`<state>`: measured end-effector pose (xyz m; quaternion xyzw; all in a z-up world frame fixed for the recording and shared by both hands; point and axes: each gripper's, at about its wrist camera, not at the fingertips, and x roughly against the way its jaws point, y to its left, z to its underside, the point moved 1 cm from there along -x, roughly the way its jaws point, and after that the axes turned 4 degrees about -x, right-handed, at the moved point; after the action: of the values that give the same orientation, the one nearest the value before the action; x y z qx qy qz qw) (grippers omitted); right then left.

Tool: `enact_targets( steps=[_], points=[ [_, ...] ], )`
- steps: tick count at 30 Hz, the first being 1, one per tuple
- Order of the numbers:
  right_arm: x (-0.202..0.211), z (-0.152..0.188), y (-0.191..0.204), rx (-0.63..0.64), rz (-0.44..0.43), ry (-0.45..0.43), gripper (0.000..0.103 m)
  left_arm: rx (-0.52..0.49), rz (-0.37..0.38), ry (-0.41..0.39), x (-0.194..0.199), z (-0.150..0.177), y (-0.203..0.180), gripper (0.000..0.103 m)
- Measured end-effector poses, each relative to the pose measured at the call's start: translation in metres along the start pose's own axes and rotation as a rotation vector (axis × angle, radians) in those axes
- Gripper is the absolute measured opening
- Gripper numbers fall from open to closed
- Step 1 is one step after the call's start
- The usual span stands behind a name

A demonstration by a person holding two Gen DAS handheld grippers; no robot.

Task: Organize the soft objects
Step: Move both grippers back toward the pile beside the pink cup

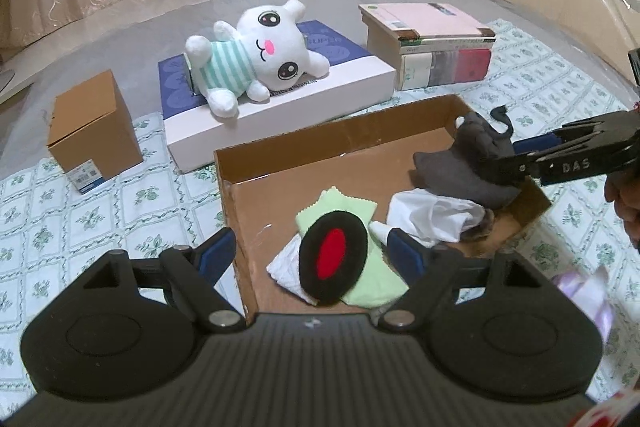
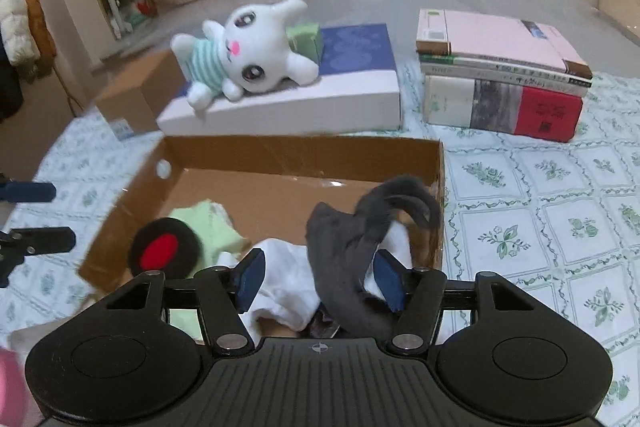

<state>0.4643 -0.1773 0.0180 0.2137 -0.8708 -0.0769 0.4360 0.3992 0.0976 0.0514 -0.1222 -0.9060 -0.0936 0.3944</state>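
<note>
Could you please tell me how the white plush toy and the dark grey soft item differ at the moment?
The white plush toy lies on the blue-topped box, outside the cardboard tray; the dark grey soft item is in the tray, between the right hand-held gripper fingers. The toy is plump with a face; the grey item is limp. Both are soft.

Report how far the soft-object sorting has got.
Done: the black pad with a red oval, light green cloth and white cloth lie in the open brown cardboard box. In hand: the right gripper, fingers open, sits around the dark grey cloth over the box. Left: the white plush rabbit in a striped shirt lies on the blue and white box. The left gripper is open.
</note>
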Motion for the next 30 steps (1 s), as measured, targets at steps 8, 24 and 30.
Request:
enact_targets(
  steps=[8,24,30],
  points=[
    [0.064,0.01,0.007,-0.058,-0.042,-0.071,0.061,0.033,-0.002,-0.045,0.058,0.015,-0.007,0.081],
    [0.17,0.122,0.057,-0.101,-0.126,-0.173,0.063,0.082,-0.043,-0.128,0.164,0.077,-0.05,0.081],
    [0.191,0.158,0.082,-0.086,-0.148,-0.198,0.063,0.112,-0.061,-0.163,0.192,0.11,-0.064,0.081]
  ],
)
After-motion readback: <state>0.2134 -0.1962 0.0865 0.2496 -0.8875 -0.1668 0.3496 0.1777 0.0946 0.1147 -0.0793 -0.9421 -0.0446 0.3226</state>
